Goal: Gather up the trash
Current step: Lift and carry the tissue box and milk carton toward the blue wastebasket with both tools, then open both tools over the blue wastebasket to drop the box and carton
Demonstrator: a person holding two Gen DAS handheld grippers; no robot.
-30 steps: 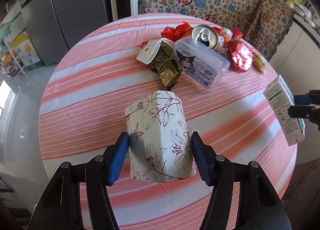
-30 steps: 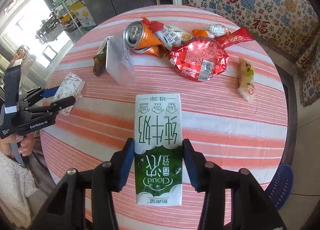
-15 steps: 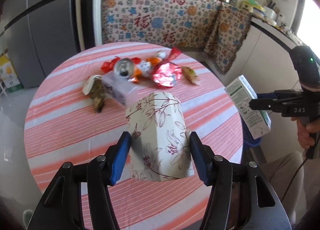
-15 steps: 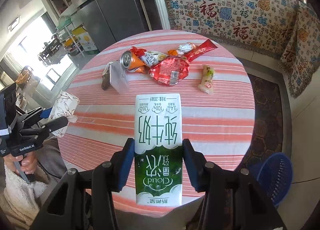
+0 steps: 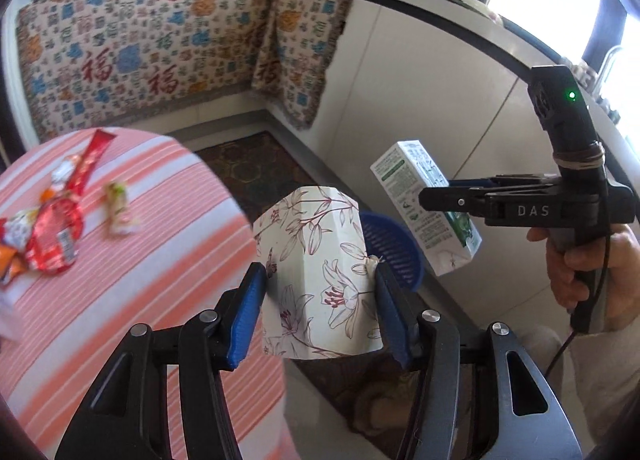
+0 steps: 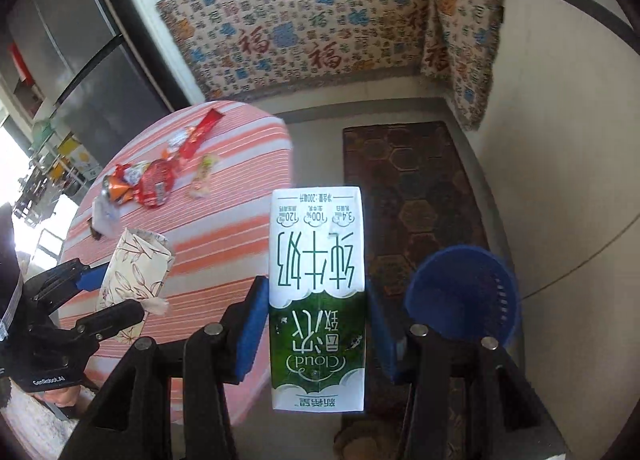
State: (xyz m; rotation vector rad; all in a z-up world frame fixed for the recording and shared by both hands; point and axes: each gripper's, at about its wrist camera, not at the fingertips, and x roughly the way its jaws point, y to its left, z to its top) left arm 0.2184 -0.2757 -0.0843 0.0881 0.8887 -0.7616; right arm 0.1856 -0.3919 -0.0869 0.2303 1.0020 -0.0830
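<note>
Milk carton [image 6: 317, 292] clamped in our right gripper [image 6: 318, 324], floral paper box [image 5: 320, 280] in our left gripper [image 5: 320, 312], near the blue basket [image 6: 464, 296].

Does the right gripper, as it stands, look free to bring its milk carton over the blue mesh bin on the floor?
Probably yes. The right gripper is shut on the green-and-white milk carton, and the blue mesh plastic bin stands open-mouthed on the floor just beside it, with nothing visible between them.
</note>
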